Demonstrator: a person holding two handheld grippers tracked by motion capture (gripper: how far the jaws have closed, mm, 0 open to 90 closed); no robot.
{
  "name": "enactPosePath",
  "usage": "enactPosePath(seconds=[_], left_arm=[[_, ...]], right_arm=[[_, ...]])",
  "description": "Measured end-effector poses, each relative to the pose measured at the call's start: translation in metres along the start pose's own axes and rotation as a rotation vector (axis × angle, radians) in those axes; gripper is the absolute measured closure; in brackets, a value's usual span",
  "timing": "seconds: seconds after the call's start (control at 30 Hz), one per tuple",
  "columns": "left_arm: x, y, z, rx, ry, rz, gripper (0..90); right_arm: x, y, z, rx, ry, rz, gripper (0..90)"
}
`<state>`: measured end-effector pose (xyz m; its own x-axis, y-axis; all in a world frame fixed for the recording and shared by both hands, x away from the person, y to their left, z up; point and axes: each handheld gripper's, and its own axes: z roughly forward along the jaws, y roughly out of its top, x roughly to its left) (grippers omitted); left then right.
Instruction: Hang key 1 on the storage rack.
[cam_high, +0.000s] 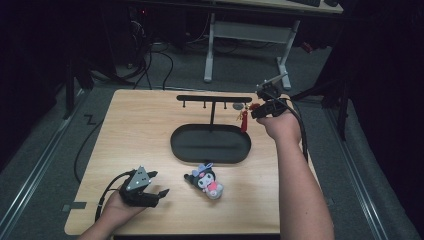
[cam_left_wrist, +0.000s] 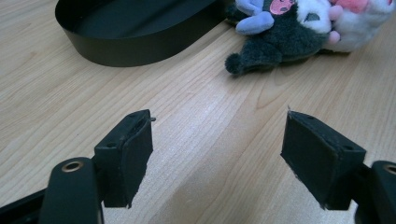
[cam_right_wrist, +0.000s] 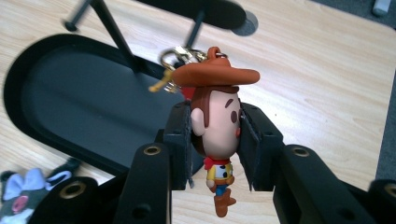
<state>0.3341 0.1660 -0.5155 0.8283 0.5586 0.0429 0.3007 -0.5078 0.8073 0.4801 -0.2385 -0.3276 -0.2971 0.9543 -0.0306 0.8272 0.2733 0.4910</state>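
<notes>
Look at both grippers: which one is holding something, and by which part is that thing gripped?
The right gripper holds a cowboy figure keychain, clamped by the sides of its head. The left gripper is open and holds nothing.

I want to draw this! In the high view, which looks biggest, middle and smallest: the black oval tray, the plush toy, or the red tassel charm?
1. The black oval metal tray, clearly largest.
2. The dark grey and pink plush toy.
3. The red tassel charm, smallest; it hangs farther from the camera, yet the gap looks safe.
</notes>
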Motion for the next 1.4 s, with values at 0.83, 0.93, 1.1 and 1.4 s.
enactPosePath(seconds=[0.83,0.93,1.1,1.4], left_arm=[[0.002,-0.003,0.003,0.024,-0.014,-0.013,25.2],[0.002,-0.003,0.003,0.024,-0.014,-0.012,25.3],[0.002,-0.003,0.002,0.025,-0.014,-0.01,25.3],[0.002,-0.001,0.002,0.013,-0.012,-0.014,25.4]], right_arm=[[-0.004,-0.009,0.052,-0.01,0.031,0.035,50.6],[-0.003,-0.01,0.053,-0.01,0.029,0.042,47.2],[-0.003,-0.018,0.052,-0.021,0.033,0.054,46.2],[0.001,-0.048,0.049,-0.033,0.048,0.052,38.6]])
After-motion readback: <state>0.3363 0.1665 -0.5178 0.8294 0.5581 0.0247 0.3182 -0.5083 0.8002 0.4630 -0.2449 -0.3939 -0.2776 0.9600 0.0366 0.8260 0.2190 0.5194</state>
